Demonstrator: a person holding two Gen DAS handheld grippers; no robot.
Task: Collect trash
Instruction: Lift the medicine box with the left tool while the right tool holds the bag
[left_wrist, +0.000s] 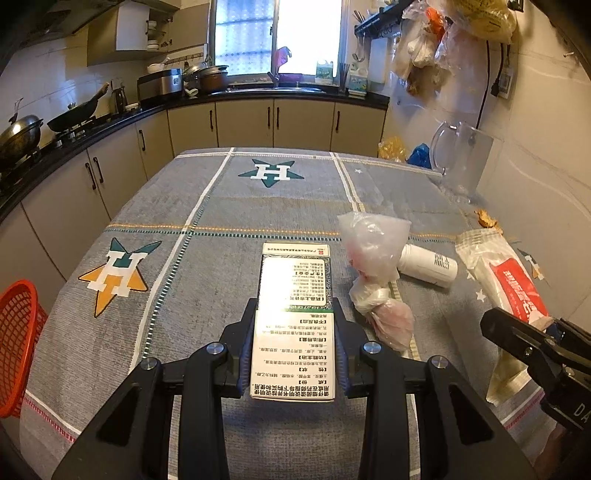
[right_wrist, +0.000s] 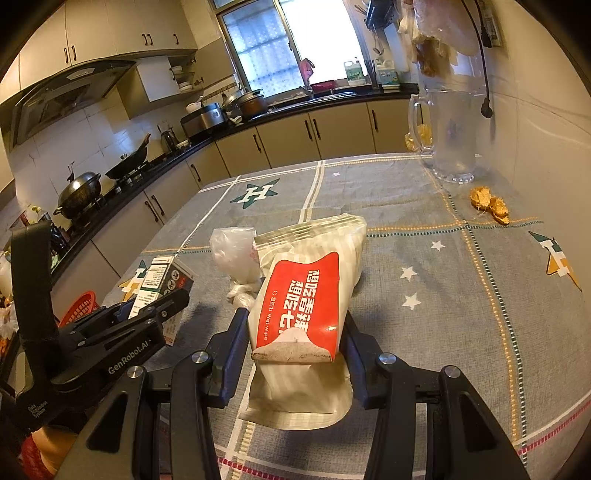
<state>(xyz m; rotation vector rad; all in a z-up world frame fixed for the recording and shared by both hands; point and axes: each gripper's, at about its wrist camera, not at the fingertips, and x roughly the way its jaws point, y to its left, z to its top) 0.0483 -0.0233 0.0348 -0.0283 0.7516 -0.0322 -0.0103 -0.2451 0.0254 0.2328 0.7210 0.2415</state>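
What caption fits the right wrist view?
Right gripper clamps a wet-wipe packet above the star-patterned tablecloth; left gripper holds a carton beside it.

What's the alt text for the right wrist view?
The right gripper clamps a cream wet-wipe packet with a red label above a grey star-patterned tablecloth. Left of it, the left gripper holds a small printed carton.

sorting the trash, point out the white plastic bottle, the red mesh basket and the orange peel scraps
white plastic bottle (left_wrist: 428, 264), left wrist view, its side
red mesh basket (left_wrist: 16, 343), left wrist view, its wall
orange peel scraps (right_wrist: 489, 205), right wrist view, middle
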